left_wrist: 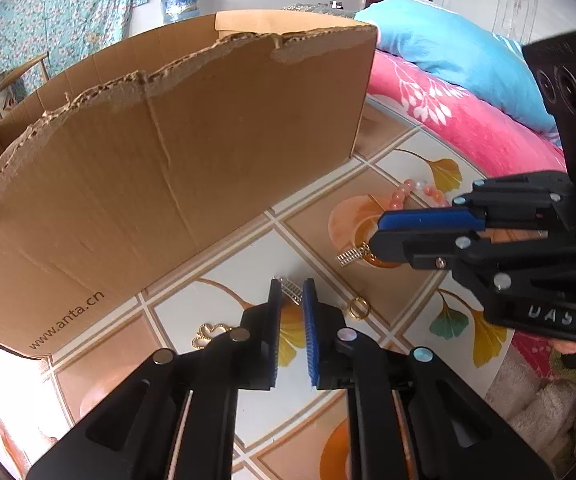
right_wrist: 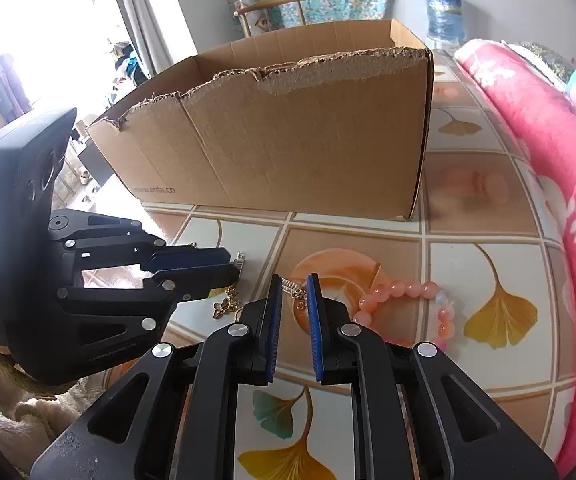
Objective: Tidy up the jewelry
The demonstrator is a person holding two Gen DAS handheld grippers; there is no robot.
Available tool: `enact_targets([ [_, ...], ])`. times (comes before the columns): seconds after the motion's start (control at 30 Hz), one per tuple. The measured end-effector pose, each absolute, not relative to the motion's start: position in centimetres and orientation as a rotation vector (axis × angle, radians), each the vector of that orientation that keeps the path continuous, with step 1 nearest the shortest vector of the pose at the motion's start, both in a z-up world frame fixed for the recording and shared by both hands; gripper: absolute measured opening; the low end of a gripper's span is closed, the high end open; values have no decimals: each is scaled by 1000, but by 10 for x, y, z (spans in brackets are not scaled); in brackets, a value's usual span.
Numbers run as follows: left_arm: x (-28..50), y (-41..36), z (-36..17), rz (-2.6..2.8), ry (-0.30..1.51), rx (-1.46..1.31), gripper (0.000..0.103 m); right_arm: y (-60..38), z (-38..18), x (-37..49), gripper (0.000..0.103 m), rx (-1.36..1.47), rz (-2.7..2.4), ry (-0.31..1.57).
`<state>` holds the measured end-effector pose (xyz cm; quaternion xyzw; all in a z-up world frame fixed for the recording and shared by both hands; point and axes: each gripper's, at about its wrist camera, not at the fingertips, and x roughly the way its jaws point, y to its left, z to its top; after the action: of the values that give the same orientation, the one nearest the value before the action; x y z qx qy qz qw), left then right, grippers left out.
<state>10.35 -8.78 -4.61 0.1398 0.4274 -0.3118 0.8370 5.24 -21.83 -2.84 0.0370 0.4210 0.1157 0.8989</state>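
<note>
An open brown cardboard box (left_wrist: 159, 152) stands on the patterned tabletop (left_wrist: 223, 256); it also shows in the right wrist view (right_wrist: 288, 140). My left gripper (left_wrist: 291, 286) is partly open, with a small silver rhinestone piece (left_wrist: 292, 291) between its tips. My right gripper (right_wrist: 294, 280) is partly open around a silver rhinestone earring (right_wrist: 291, 288); from the left wrist view that earring (left_wrist: 351, 256) hangs at the right gripper's tip (left_wrist: 380, 236). A pink bead bracelet (right_wrist: 404, 300) lies to the right. A gold ring (left_wrist: 358, 307) and a gold flower charm (left_wrist: 209, 334) lie near my left gripper.
A pink floral blanket (right_wrist: 560, 168) and a blue pillow (left_wrist: 460, 52) lie along the table's right side. A gold butterfly charm (right_wrist: 225, 306) lies below my left gripper in the right wrist view. A chair (right_wrist: 267, 12) and a water jug (right_wrist: 444, 12) stand behind the box.
</note>
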Motion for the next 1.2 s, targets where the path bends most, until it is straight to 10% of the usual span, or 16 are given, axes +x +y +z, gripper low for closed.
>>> enact_targets([
  [1.2,105,-89,-47,-713,857,379,5,-192,-33,72,16,-303,426,964],
])
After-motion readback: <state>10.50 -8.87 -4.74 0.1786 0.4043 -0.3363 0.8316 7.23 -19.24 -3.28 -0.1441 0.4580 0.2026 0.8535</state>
